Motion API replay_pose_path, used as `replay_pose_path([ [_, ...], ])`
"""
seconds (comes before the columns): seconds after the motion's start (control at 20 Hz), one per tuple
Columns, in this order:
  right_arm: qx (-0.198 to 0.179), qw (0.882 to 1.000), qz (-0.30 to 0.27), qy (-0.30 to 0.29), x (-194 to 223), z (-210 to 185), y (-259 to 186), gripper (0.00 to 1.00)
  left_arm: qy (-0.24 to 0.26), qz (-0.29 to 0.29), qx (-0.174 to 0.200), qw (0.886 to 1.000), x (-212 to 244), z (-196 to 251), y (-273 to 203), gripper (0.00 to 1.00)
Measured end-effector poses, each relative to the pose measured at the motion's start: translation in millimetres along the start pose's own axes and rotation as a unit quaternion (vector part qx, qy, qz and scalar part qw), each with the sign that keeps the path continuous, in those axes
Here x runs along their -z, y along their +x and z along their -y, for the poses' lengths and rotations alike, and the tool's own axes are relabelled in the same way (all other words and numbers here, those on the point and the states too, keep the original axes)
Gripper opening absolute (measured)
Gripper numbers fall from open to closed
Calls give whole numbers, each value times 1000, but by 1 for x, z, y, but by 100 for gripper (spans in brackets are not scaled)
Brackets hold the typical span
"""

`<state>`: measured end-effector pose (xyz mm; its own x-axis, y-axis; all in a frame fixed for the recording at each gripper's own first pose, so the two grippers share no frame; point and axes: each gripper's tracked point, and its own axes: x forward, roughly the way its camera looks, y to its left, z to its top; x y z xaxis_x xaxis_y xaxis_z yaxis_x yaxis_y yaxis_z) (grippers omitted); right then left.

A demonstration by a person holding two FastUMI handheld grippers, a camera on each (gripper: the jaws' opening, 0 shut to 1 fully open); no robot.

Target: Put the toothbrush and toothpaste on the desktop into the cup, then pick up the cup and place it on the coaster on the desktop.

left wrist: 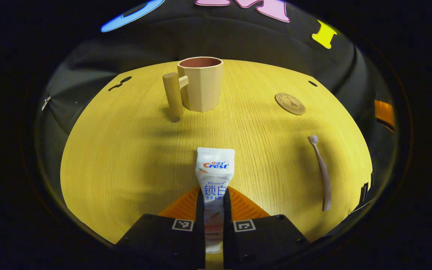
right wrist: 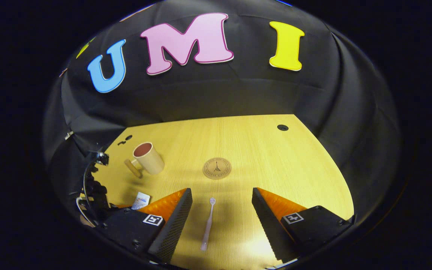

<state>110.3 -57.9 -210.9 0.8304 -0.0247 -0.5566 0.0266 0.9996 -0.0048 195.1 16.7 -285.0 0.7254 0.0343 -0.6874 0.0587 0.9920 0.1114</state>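
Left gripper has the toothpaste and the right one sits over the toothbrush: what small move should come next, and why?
Probably lift the toothpaste tube and carry it toward the cup: the left gripper is shut on it, and the cup stands upright ahead. The right gripper is open, the toothbrush flat between its fingers.

A pale yellow wood grain is being shown by the desk (left wrist: 133, 157). A beige outside and reddish-brown inside are being displayed by the cup (left wrist: 202, 84). The toothpaste (left wrist: 215, 168) is being seen white with blue and red print; the toothbrush (left wrist: 323, 176), dusty pink; the coaster (left wrist: 290, 104), tan with a dark tower emblem.
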Motion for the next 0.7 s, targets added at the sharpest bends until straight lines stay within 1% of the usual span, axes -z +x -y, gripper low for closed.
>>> replay_pose_path([
  [0.1,2,1000,-14,-7,12,-8,2,99,-13,1,27,1000,3,7,-5,23],
  [0.2,7,999,-31,-28,26,-16,10,99,-23,15,42,999,2,8,-15,22],
  [0.4,15,996,-78,-49,57,-27,29,99,-13,53,52,997,-6,3,-48,22],
  [0.45,14,994,-100,-47,71,-28,35,99,-14,65,54,996,-7,-1,-64,22],
  [0.5,13,992,-118,-33,83,-30,40,98,-17,72,55,996,-9,-4,-74,22],
  [0.6,20,988,-152,9,107,-29,44,98,-26,86,58,994,-11,-11,-90,22],
  [0.65,29,985,-168,9,116,-24,45,98,-25,98,68,993,-12,-12,-102,22],
  [0.7,36,984,-177,-1,124,-19,44,98,-24,106,70,992,-12,-14,-108,22],
])
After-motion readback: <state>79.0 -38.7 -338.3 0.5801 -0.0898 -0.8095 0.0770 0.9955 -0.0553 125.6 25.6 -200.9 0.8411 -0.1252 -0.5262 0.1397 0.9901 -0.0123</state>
